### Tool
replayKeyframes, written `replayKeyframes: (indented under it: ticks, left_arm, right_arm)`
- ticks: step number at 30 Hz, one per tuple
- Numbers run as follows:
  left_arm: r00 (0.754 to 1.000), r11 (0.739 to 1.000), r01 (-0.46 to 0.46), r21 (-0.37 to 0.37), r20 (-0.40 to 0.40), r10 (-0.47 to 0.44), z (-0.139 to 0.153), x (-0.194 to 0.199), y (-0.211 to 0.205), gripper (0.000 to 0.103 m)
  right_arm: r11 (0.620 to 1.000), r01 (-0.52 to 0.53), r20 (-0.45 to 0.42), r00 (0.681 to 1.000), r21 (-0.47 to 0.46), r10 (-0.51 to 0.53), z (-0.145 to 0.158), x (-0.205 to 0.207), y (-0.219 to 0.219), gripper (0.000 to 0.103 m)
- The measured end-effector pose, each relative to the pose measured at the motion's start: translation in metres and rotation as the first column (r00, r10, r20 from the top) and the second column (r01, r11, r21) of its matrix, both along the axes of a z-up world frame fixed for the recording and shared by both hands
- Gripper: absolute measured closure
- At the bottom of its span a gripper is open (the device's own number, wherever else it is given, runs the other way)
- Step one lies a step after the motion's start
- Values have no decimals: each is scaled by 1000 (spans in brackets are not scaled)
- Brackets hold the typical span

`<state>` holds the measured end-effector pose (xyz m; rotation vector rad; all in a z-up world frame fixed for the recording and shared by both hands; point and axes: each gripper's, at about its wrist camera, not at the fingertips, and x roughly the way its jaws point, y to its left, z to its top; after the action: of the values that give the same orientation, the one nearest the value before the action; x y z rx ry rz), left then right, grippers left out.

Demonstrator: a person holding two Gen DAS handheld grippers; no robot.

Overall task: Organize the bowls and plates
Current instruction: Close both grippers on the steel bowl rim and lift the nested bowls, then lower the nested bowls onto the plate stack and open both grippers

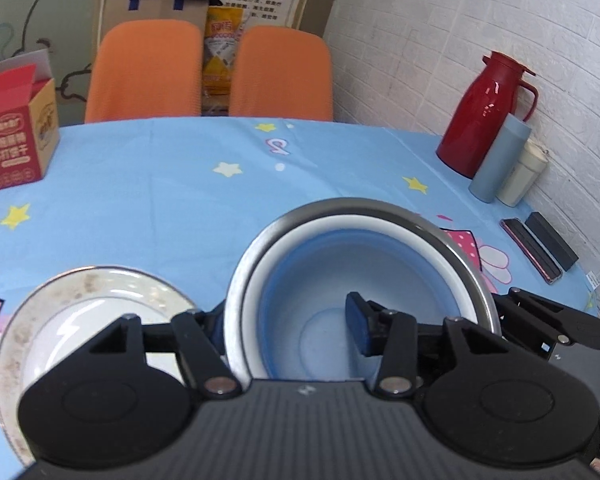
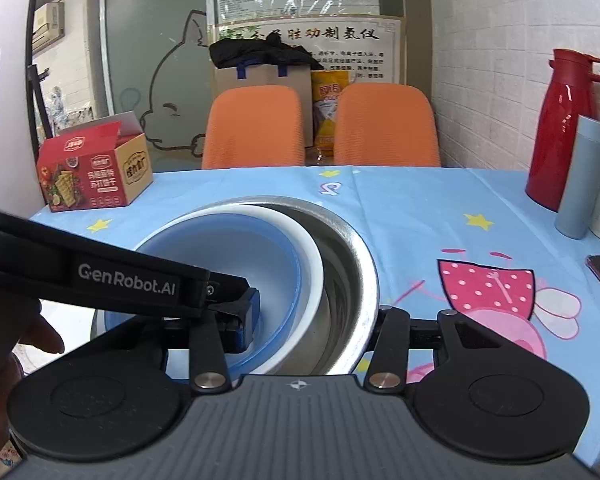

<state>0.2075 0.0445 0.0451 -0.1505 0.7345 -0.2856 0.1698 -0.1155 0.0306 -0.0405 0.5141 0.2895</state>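
Observation:
A blue bowl [image 1: 320, 276] with a white rim sits tilted inside a steel bowl [image 1: 452, 236] on the blue tablecloth. My left gripper [image 1: 288, 324] is open and straddles the bowls' near-left rim: one blue pad [image 1: 358, 328] is inside the blue bowl, the other finger is outside, mostly hidden. A white plate [image 1: 96, 308] with a worn speckled rim lies left of the bowls. In the right wrist view the steel bowl [image 2: 360, 264] holds the blue bowl [image 2: 228, 256]. My right gripper [image 2: 300, 320] is open around the near rim. The left gripper's finger [image 2: 244, 312] reaches in there.
A red snack box [image 1: 12, 140] stands at the far left. A red thermos [image 1: 484, 112], a grey-blue cup [image 1: 500, 160] and a cream cup [image 1: 524, 176] stand at the right by the brick wall, with a phone [image 1: 532, 250] and black case nearby. Two orange chairs [image 1: 208, 72] are behind.

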Motion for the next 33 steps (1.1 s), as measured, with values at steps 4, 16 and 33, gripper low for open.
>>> replayKeyframes:
  ticks: [4,16,33]
  left_arm:
    - [996,996,-90,14,12,90,3,-15,43,57]
    - [967,968,-250,19,-51,251,-25,-29,129,57]
    - [958,957,-285,45,54,283,-18,-27,136,31]
  right_arm:
    - [996,-87,9,996,5,87,3,1,38,23]
    - [959,-284,-58,957,-7,283,-17,5,126,20]
    - [971,-217,16,975,-105,220,-25,4,135,0]
